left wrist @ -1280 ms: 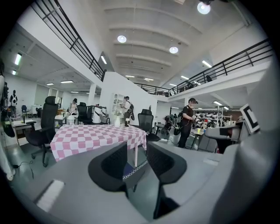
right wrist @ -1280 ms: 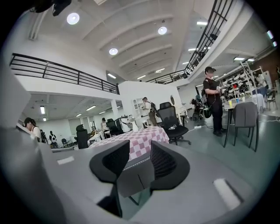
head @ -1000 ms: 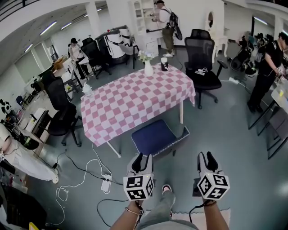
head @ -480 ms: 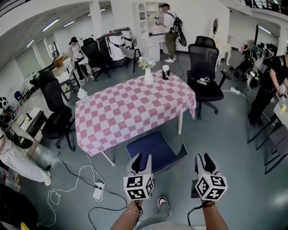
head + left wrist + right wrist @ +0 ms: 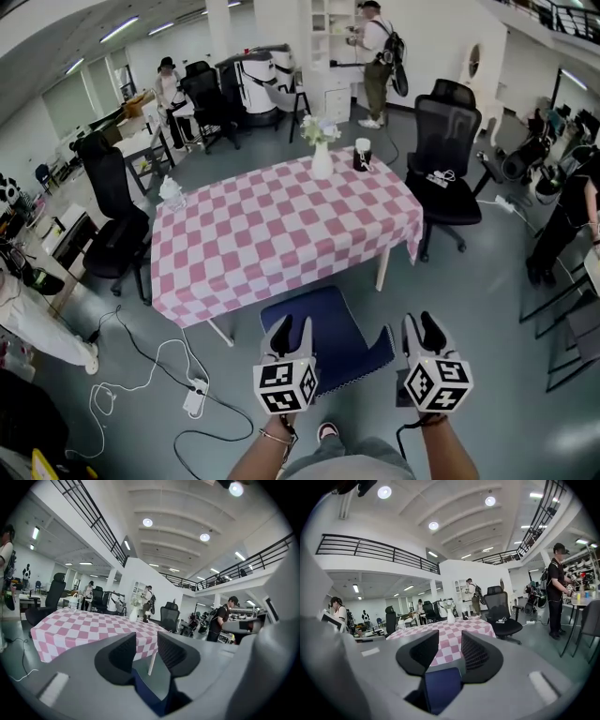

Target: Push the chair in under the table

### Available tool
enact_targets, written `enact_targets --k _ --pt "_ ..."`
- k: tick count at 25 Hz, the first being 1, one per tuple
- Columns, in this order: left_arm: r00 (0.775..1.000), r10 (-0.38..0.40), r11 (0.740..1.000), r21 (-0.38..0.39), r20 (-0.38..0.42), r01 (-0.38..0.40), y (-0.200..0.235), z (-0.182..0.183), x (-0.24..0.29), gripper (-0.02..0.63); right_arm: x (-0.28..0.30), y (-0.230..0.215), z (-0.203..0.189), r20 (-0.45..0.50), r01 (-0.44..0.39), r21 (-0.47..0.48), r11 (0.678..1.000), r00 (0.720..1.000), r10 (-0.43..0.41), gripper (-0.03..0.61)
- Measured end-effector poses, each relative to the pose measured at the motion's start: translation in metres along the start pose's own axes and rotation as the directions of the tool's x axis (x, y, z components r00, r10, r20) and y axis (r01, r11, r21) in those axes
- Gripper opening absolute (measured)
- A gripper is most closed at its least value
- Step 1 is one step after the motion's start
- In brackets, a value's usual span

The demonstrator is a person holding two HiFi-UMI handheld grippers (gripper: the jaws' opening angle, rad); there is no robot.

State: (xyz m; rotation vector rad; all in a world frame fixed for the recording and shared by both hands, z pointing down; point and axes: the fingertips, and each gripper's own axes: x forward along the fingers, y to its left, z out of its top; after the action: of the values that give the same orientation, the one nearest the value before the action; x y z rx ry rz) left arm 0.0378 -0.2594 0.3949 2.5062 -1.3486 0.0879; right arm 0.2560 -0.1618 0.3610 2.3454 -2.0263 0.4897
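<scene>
The chair (image 5: 328,336) has a dark blue seat and stands at the near side of the table (image 5: 272,230), which wears a pink and white checked cloth; the seat's far part reaches the cloth's hem. My left gripper (image 5: 292,330) hovers over the seat's near left edge, jaws open and empty. My right gripper (image 5: 422,328) is open just right of the chair's near corner. In the left gripper view the gripper (image 5: 146,648) frames the blue seat (image 5: 146,691) and the table (image 5: 79,625). The right gripper (image 5: 449,649) likewise looks over the seat (image 5: 443,686). Whether either touches the chair is unclear.
On the table's far end stand a white vase with flowers (image 5: 322,157) and a dark mug (image 5: 362,155). Black office chairs stand left (image 5: 112,230) and right (image 5: 452,169). A power strip with cables (image 5: 192,401) lies on the floor at left. People stand in the background.
Both grippers have advanced toward the table and now sit over the chair's near edge instead of well short of it. The chair and table look unmoved. Jaws unchanged.
</scene>
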Motion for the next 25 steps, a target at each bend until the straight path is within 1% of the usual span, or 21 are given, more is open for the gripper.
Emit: enact_targets --k 5,8,10,14,17,20,22,23,25 --pt "0.999 0.048 0.999 0.016 0.001 -0.048 0.006 0.004 0.009 0.135 0.029 -0.003 -0.007 -0.043 -0.061 0.0 0.998 0.997 0.061 0.133" --pt "0.992 0.129 0.992 0.001 0.01 -0.129 0.016 0.007 0.002 0.144 0.045 0.004 -0.007 -0.074 -0.137 -0.012 0.99 0.988 0.136 0.133" --pt "0.985 0.175 0.985 -0.005 0.007 -0.175 0.018 0.005 -0.009 0.146 0.052 0.009 -0.008 -0.096 -0.196 -0.028 0.98 0.977 0.193 0.133" --pt "0.972 0.234 0.972 -0.001 -0.01 -0.234 0.02 -0.006 -0.024 0.149 0.062 0.016 -0.014 -0.133 -0.3 -0.041 0.953 0.947 0.292 0.133" --pt "0.963 0.271 0.962 -0.029 -0.017 -0.271 0.019 -0.014 -0.036 0.15 0.065 0.02 -0.022 -0.162 -0.354 -0.042 0.934 0.925 0.343 0.133" --pt "0.953 0.303 0.952 -0.039 -0.022 -0.303 0.016 -0.02 -0.048 0.15 0.063 0.024 -0.03 -0.189 -0.397 -0.043 0.917 0.904 0.383 0.133" --pt "0.95 0.312 0.949 -0.032 -0.025 -0.313 0.012 -0.022 -0.054 0.15 0.06 0.028 -0.034 -0.211 -0.446 -0.051 0.894 0.879 0.427 0.133" --pt "0.952 0.304 0.952 -0.026 -0.03 -0.304 0.008 -0.024 -0.056 0.15 0.057 0.032 -0.036 -0.226 -0.484 -0.054 0.873 0.858 0.462 0.133" --pt "0.965 0.257 0.966 -0.018 -0.05 -0.259 0.0 -0.028 -0.058 0.15 0.049 0.041 -0.042 -0.265 -0.572 -0.058 0.818 0.799 0.54 0.133"
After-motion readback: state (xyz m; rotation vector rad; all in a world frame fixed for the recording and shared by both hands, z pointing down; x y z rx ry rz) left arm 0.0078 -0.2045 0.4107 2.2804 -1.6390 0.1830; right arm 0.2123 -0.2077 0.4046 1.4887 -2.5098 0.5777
